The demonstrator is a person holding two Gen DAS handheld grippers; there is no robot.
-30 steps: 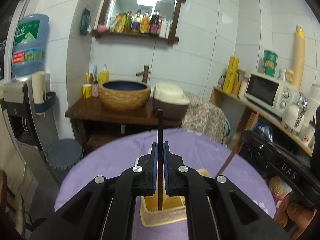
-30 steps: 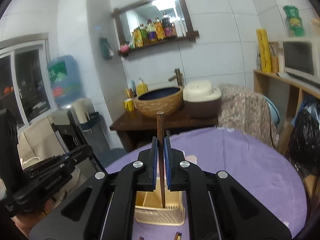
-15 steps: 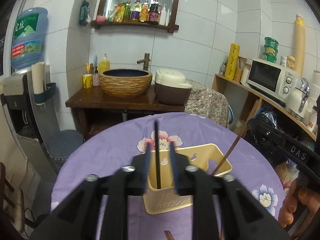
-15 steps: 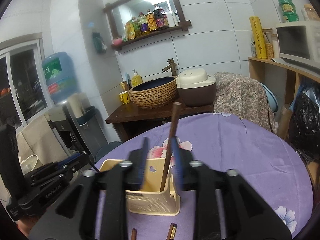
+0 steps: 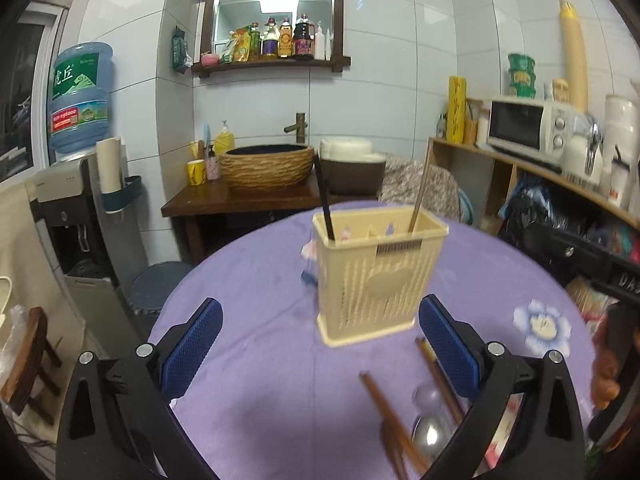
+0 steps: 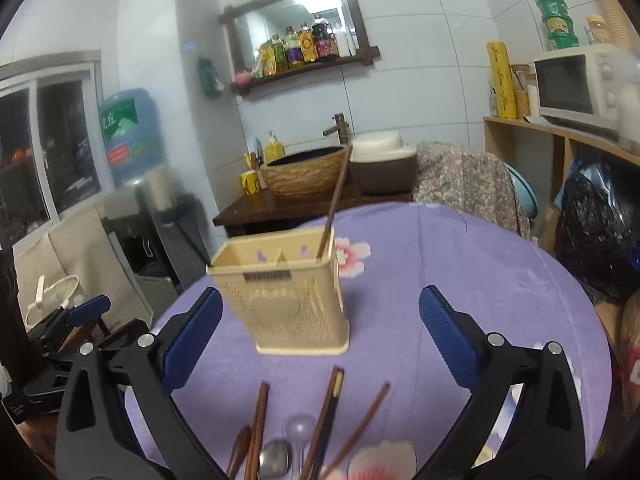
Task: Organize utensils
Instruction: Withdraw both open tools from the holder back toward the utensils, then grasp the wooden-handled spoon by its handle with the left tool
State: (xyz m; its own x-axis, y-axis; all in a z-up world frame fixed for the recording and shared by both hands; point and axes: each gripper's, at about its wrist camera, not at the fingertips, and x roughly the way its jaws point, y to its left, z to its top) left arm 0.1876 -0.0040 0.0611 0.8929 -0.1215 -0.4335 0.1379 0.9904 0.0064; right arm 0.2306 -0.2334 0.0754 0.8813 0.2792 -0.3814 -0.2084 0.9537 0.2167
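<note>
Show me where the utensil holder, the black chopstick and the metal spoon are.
utensil holder (image 5: pixel 376 280): left wrist view, front wall.
black chopstick (image 5: pixel 323 200): left wrist view, middle of its shaft above the holder's rim.
metal spoon (image 6: pixel 274 459): right wrist view, its bowl on the tablecloth.

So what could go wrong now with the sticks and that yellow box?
1. The holder is tall and narrow, and the two chopsticks in it lean outward, so a bump could tip it.
2. The loose chopsticks and spoons lie crowded together near the table edge; grabbing one may knock others off.
3. Both grippers are open and close to each other, so they might collide.
</note>
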